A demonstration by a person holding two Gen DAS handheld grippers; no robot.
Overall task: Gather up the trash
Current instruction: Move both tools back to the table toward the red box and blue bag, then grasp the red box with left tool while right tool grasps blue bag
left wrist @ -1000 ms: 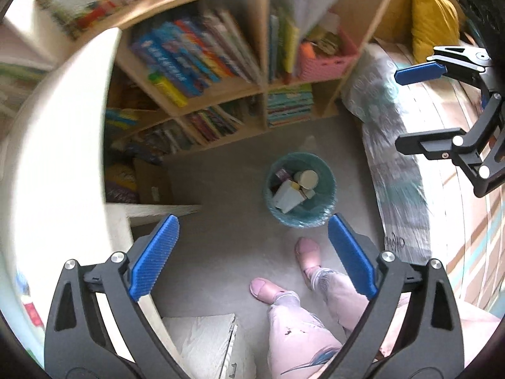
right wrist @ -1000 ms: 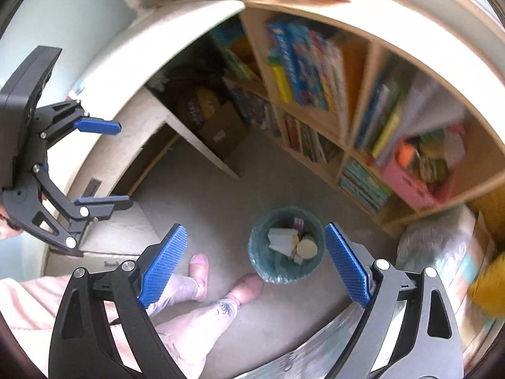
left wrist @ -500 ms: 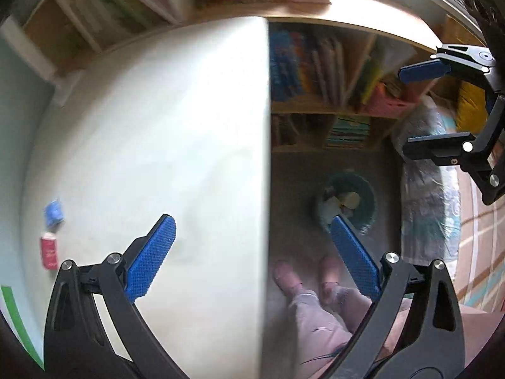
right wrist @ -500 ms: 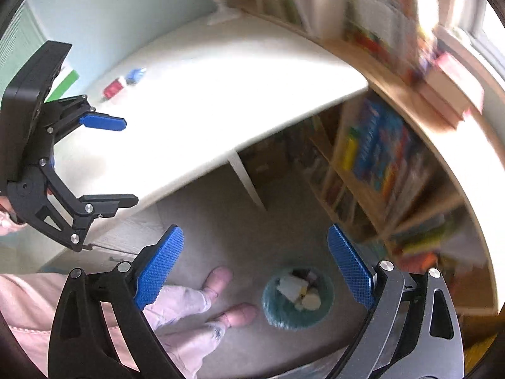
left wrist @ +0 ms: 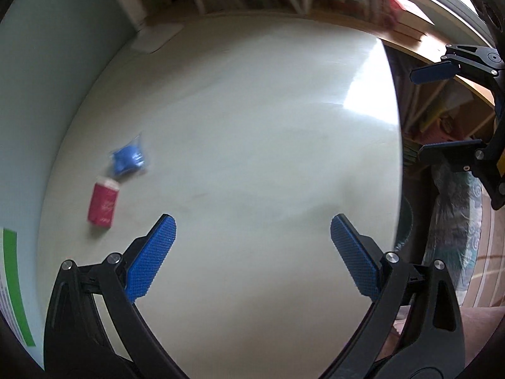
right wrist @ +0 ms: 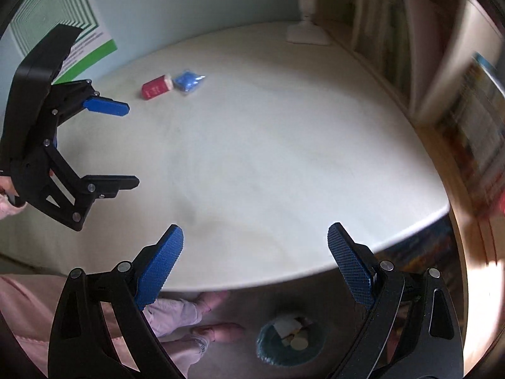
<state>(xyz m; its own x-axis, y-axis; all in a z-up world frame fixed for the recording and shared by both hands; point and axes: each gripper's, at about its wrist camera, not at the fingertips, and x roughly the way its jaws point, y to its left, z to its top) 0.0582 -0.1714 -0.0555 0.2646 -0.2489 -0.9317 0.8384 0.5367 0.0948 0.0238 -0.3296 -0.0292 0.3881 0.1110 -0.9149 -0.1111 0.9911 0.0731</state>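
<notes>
Both tongs [left wrist: 252,259] [right wrist: 255,262] now over table [left wrist: 252,126]: two wrappers, red [left wrist: 103,203] and blue [left wrist: 128,160].

Left wrist view: looks forward along left gripper [left wrist: 252,252] fingers, angled down over white table [left wrist: 252,126], hovering above near edge; wall at left, shelves far ahead, blurred. Right gripper [left wrist: 442,110] enters at right edge.
Right wrist view: same forward-down angle from further right, over table's near-right edge; floor below with teal bin [right wrist: 290,342] and person's feet. Left gripper [right wrist: 126,145] seen at left.
Shared: tabletop, red packet [left wrist: 103,202] [right wrist: 157,87], blue packet [left wrist: 128,158] [right wrist: 188,81] beside it, white lamp base [right wrist: 307,35] at far corner.
</notes>
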